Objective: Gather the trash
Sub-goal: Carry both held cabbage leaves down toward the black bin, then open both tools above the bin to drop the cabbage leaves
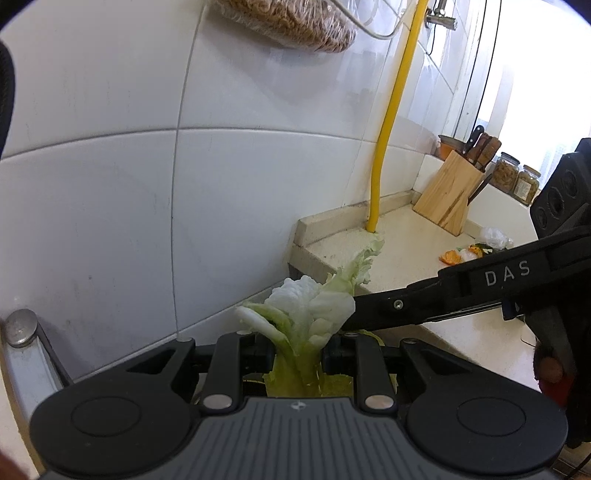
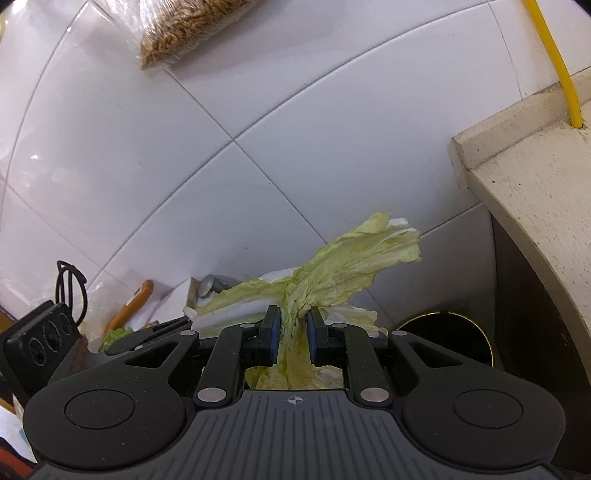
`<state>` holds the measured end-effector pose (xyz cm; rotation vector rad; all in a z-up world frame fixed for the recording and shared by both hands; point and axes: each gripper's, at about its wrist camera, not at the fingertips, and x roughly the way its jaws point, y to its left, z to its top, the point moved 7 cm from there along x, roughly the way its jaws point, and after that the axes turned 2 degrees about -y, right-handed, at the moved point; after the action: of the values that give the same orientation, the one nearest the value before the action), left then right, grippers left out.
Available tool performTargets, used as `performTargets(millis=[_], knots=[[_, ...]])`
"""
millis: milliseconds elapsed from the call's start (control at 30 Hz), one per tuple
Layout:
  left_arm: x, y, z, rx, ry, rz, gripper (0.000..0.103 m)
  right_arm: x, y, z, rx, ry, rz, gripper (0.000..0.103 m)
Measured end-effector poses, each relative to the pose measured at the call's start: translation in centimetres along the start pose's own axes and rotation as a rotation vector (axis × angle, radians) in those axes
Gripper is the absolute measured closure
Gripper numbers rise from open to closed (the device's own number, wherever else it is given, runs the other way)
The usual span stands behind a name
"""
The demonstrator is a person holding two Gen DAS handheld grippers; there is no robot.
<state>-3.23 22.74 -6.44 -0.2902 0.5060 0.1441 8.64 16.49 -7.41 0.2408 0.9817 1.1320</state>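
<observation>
A bunch of pale green cabbage leaves (image 1: 314, 306) hangs in the air in front of the white tiled wall. My left gripper (image 1: 297, 350) is shut on its stalk end, and the leaf hides the pads. My right gripper (image 1: 349, 321) comes in from the right and meets the same bunch. In the right wrist view, my right gripper (image 2: 293, 325) is shut on the crumpled middle of the cabbage leaves (image 2: 351, 254), blue pads (image 2: 274, 332) pressing both sides. A dark round opening with a gold rim (image 2: 436, 315) lies just right of and below the leaves.
A beige countertop (image 1: 406, 251) carries a wooden knife block (image 1: 447, 192), glass jars (image 1: 508, 173), orange peels (image 1: 452, 256) and crumpled plastic (image 1: 495, 236). A yellow pipe (image 1: 388, 122) runs up the wall. A noodle bag (image 1: 288, 22) hangs overhead. The counter's corner (image 2: 517, 177) juts out at right.
</observation>
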Motion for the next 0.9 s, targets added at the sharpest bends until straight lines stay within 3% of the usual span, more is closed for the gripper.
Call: performTargets(millis=[400, 600, 733, 900], knots=[[2.8, 1.2, -1.3, -0.018, 0.107, 0.047, 0.079, 1.8, -3.2, -1.0, 0.022, 0.044, -0.074, 0.075], [4.5, 1.8, -2.0, -0.028, 0.175, 0.081, 0.065, 3.0, -5.2, -1.7, 0.065, 0.076, -0.092, 0.063], [5.1, 1.9, -2.3, -0.024, 0.199, 0.084, 0.049, 4.0, -6.2, -2.1, 0.087, 0.091, -0.098, 0.057], [5.9, 2.2, -2.4, -0.055, 0.224, 0.079, 0.048, 5.0, -7.6, -2.7, 0.119, 0.099, -0.115, 0.051]])
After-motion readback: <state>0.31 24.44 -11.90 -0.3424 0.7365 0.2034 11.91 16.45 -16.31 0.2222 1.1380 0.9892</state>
